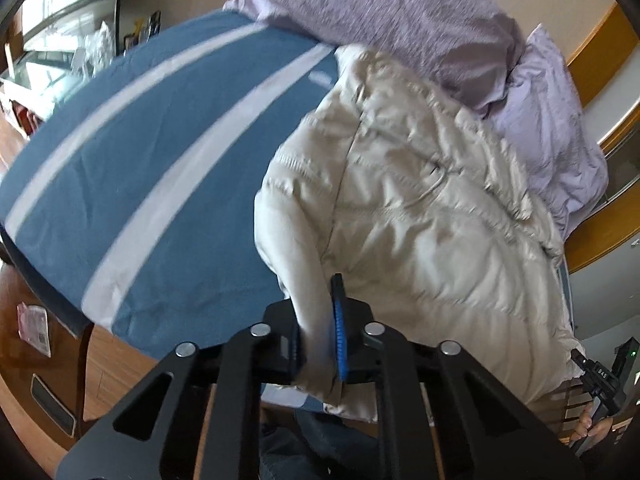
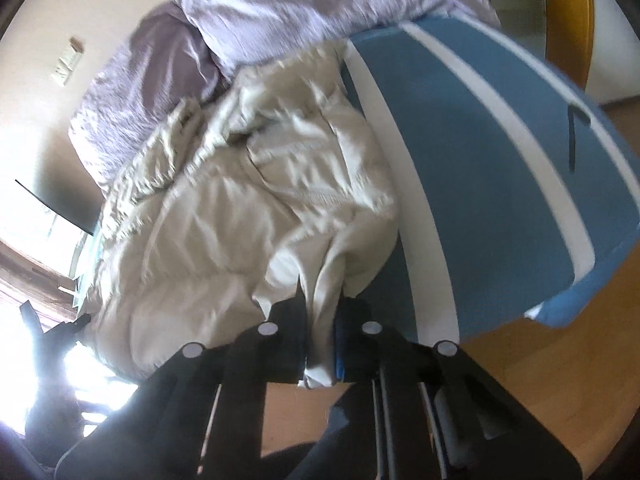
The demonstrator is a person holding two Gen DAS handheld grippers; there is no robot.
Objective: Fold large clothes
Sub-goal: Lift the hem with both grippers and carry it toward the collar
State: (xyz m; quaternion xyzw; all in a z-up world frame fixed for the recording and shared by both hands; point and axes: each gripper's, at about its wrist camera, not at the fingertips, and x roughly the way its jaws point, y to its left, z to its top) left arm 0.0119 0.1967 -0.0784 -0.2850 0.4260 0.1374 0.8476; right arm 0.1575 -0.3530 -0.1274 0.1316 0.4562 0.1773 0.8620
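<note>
A cream puffy jacket (image 1: 420, 208) lies crumpled on a blue bedspread with white stripes (image 1: 132, 152). My left gripper (image 1: 318, 320) is shut on a fold of the jacket, a sleeve or hem end, at the bed's near edge. In the right wrist view the jacket (image 2: 240, 208) spreads to the left on the bedspread (image 2: 480, 168). My right gripper (image 2: 322, 320) is shut on another fold of the jacket at the bed's edge. The right gripper also shows in the left wrist view (image 1: 600, 384) at the far lower right.
Lilac pillows and bedding (image 1: 400, 12) are piled at the head of the bed, also in the right wrist view (image 2: 248, 12). Wooden floor (image 2: 540, 360) lies below the bed. A wooden door frame (image 1: 600, 56) stands behind. A dark strap (image 2: 574, 136) lies on the bedspread.
</note>
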